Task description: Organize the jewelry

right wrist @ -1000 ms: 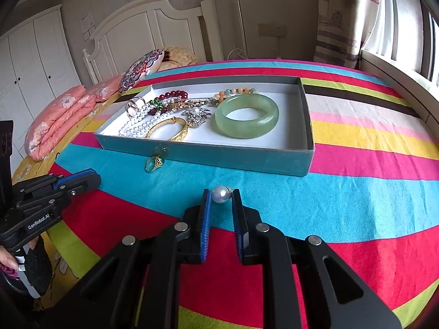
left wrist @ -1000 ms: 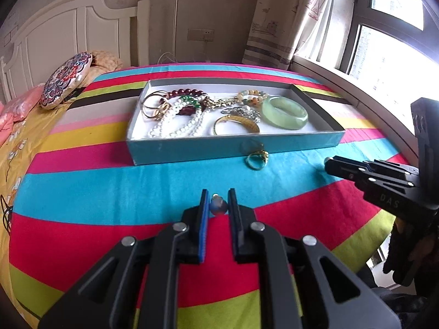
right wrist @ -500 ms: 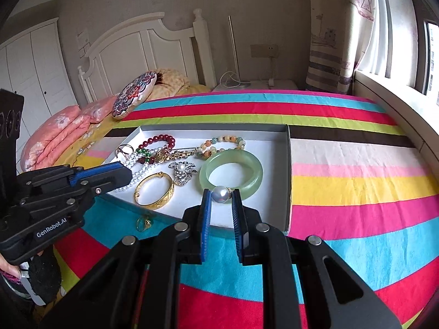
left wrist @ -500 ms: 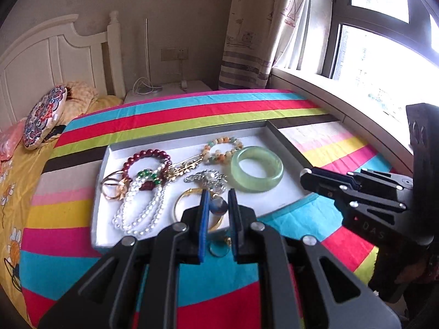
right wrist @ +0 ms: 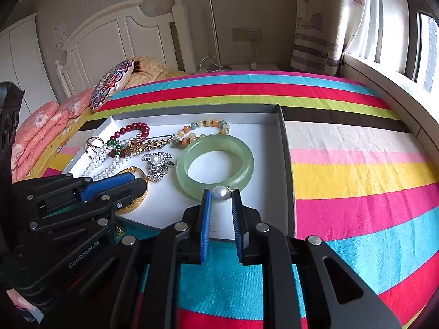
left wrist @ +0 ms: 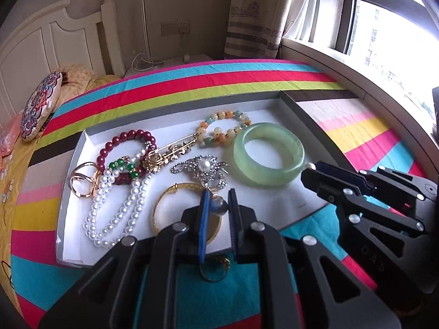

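Our left gripper (left wrist: 218, 205) was clamped on a dark pearl earring (left wrist: 219, 206), and our right gripper (right wrist: 221, 193) pinched a white pearl earring (right wrist: 220, 193) (both hovered over the near edge of the tray (right wrist: 288, 170)), beside the jade bangle (right wrist: 214, 162); a gold ring (left wrist: 214, 270) lay on the striped bedspread (right wrist: 356, 164)

- Home bedroom.
- Bed with striped cover (right wrist: 343, 148), white headboard (right wrist: 115, 35), cushion (right wrist: 112, 83), pink pillows (right wrist: 41, 131).
- White wardrobe (right wrist: 16, 54) at left.
- Curtain (left wrist: 258, 13) by window (left wrist: 392, 27).
- Wall socket (right wrist: 245, 34) with cable.
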Available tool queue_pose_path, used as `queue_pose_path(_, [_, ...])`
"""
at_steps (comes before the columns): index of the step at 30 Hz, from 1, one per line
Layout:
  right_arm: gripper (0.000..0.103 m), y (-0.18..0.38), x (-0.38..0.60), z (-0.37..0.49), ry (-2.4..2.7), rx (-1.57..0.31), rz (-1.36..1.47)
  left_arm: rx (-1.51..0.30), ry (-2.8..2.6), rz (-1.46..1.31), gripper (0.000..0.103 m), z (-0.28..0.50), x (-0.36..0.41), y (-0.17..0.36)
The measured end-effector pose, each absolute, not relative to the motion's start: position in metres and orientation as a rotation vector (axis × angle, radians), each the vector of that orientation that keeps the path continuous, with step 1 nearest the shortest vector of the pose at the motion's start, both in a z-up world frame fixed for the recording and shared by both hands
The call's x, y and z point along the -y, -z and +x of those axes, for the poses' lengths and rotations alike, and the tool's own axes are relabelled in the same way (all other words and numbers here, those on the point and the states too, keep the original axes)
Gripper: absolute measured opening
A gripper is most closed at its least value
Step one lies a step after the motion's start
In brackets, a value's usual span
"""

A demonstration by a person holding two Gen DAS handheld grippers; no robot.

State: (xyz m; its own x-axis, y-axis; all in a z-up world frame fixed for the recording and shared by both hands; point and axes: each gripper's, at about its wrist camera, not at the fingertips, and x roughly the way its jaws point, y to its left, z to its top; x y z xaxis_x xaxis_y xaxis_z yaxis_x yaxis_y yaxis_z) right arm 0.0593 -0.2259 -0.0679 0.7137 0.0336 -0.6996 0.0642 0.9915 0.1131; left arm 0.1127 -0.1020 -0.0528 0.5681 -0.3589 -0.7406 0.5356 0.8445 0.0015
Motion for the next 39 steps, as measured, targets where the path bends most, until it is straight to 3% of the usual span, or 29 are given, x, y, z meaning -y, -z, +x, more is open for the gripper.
queue_pose_path(22, [0.017,0.071,0.228,0.062,-0.014,-0.788,0.152,-0.796,0.51,0.267,0.015,0.11,0.114,0.053])
queue_pose_path(23, [0.017,0.071,0.229,0.061,-0.013,-0.787,0.157,-0.793,0.515,0.267,0.017,0.11,0.114,0.052])
queue_pose_path(25, [0.017,0.071,0.231,0.06,-0.01,-0.783,0.17,-0.765,0.505,0.278,0.04,0.108,0.115,0.048])
queue_pose_path(29, [0.017,0.071,0.234,0.06,-0.022,-0.779,0.189,-0.725,0.447,0.286,0.063,0.111,0.108,0.043])
queue_pose_path(31, [0.019,0.07,0.234,0.06,-0.021,-0.785,0.184,-0.717,0.419,0.268,0.082,0.116,0.1,0.041])
queue_pose_path(33, [0.027,0.066,0.233,0.06,-0.011,-0.792,0.179,-0.706,0.415,0.242,0.088,0.117,0.09,0.036])
queue_pose_path(39, [0.031,0.018,0.21,0.032,-0.038,-0.647,0.122,-0.471,0.329,0.205,0.093,0.091,0.05,-0.014])
